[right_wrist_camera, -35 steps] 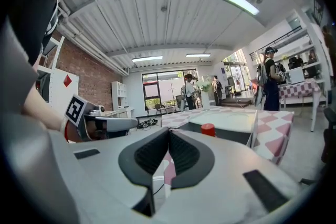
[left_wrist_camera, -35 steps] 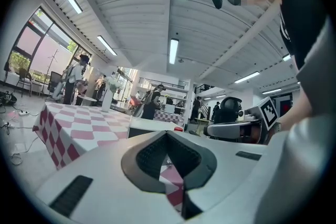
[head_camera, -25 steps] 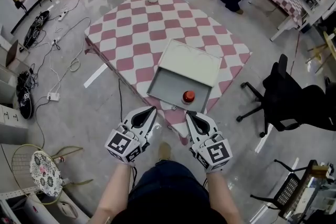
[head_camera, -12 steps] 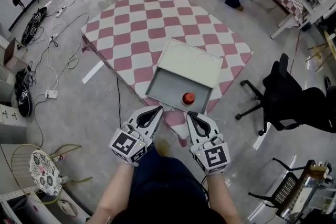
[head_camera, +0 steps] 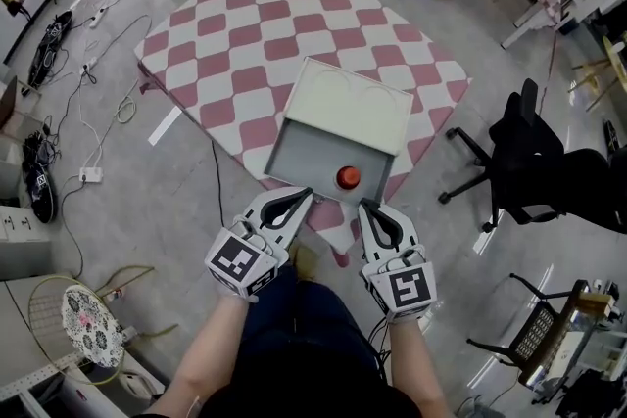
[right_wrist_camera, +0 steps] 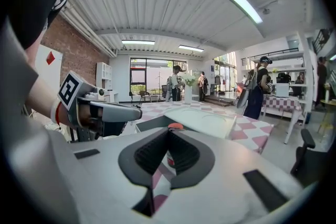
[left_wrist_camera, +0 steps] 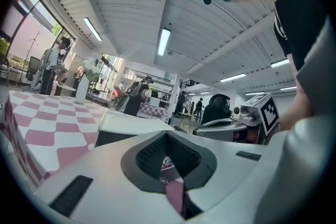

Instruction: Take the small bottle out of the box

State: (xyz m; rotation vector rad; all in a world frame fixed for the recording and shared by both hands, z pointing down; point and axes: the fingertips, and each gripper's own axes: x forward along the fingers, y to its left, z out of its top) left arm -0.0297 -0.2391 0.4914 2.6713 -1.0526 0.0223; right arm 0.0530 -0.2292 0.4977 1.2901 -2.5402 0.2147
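White-grey right tool (head_camera: 364, 207): jaws together, nothing in them. Same for left tool (head_camera: 304, 194), also empty. Both sit just short of the near wall of the open grey box (head_camera: 294, 147), whose pale lid is tipped back. Inside it the small red-capped bottle (head_camera: 348, 176) stands upright at the near-right, closest to the right tool. The box sits at the near corner of the pink-and-white chequered desk (head_camera: 225, 44). Risks: going in with closed jaws knocks the bottle over. A low approach clips the wall and shoves the box toward the desk edge.
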